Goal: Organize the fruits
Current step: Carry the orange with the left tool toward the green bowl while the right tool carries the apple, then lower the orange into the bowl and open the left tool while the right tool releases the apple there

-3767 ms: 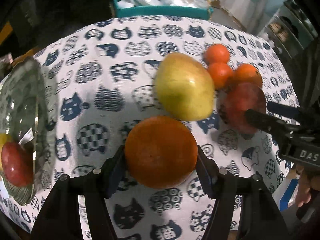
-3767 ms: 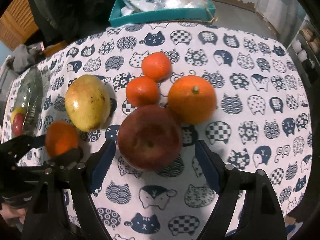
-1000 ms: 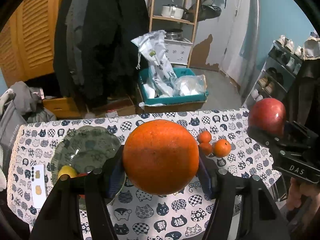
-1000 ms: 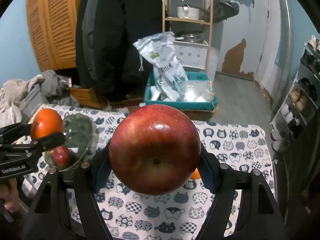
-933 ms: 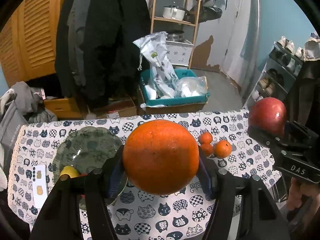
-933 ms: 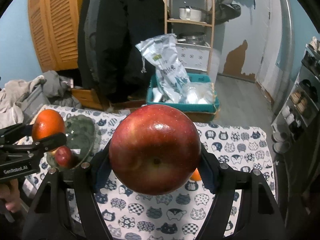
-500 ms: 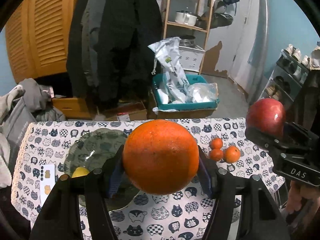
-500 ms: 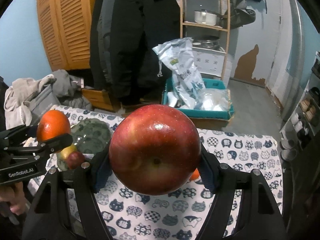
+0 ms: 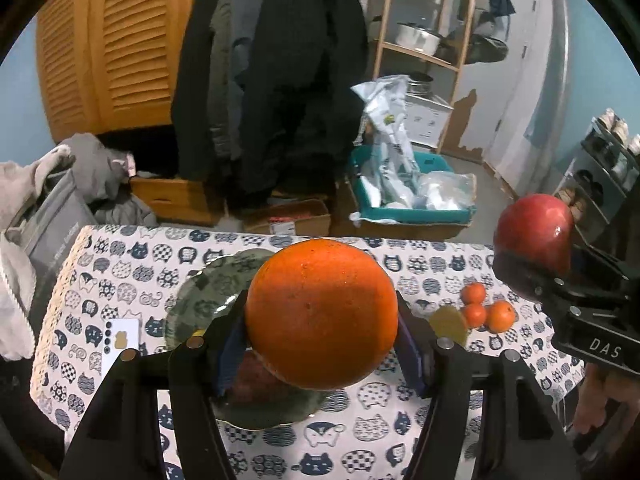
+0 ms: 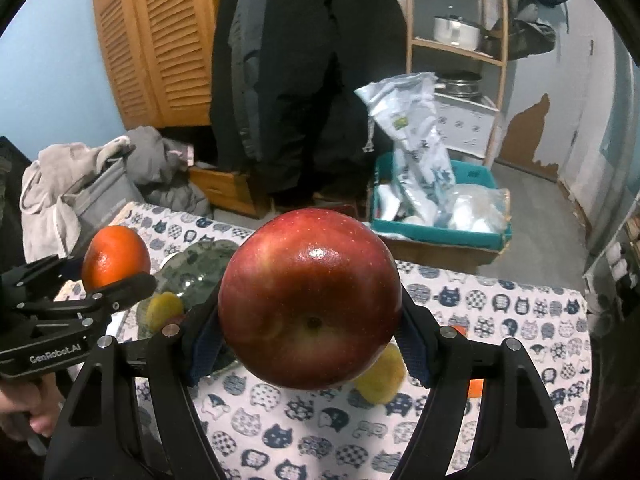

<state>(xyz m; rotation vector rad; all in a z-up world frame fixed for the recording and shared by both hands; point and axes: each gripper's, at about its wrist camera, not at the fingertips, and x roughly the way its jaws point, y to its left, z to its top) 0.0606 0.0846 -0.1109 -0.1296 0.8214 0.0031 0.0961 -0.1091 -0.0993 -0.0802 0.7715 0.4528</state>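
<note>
While both tools point downward over the table, the left gripper [image 9: 322, 316] is clamped on a big orange [image 9: 321, 314], and the right gripper [image 10: 310, 312] is clamped on a red apple [image 10: 310, 298]. Each fruit is in the air, well above the cloth. In the left wrist view the right gripper stands at 3 o'clock; in the right wrist view the left one stands at 9 o'clock, with a hand [image 10: 20, 412] under it.

The orange has a rough, bright skin. The apple is shiny, dark red with a yellowish patch near its underside.

Below the orange lies a dark green plate [image 9: 200, 292] with a red fruit [image 9: 256, 376] on it. At 3 o'clock from the plate sit three small tangerines [image 9: 484, 308] close together and a yellow-green fruit [image 9: 450, 322] just beside them. The tablecloth [image 9: 120, 276] is white with blue cat faces. Behind the table are hanging dark coats [image 9: 280, 80], an orange louvred door [image 9: 104, 40], a wooden shelf [image 9: 424, 20] and a teal crate [image 9: 412, 200] with plastic bags.
</note>
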